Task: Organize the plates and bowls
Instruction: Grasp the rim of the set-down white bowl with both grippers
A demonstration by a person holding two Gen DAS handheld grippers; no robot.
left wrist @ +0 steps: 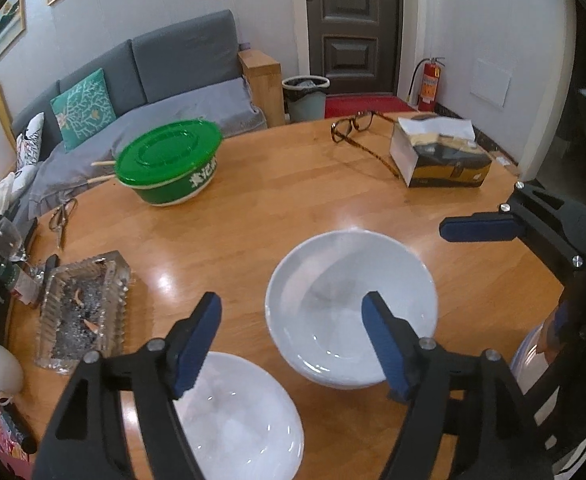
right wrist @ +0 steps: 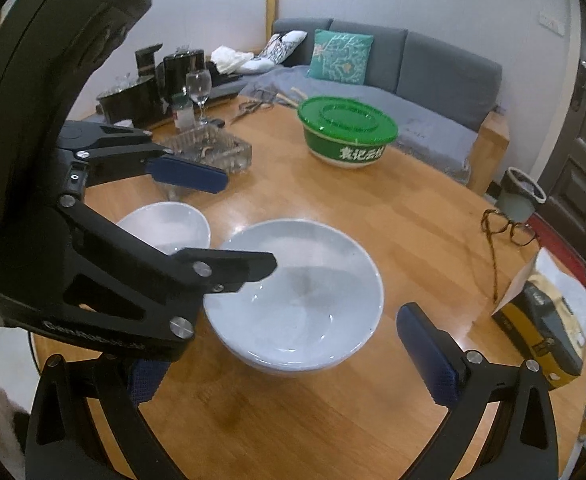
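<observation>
Two white bowls stand on the round wooden table. The larger bowl sits mid-table, and the second bowl lies closer to me on the left. My left gripper hovers open over the big bowl's left rim, one fingertip above its inside and the other outside, neither pad pressing. My right gripper is open too, straddling the big bowl's near side without touching it; its left finger is mostly hidden behind the left gripper.
A green lidded bowl sits at the far side with chopsticks beside it. A glass ashtray, scissors, a wine glass and a white cup crowd the left edge. Eyeglasses and a tissue box lie far right.
</observation>
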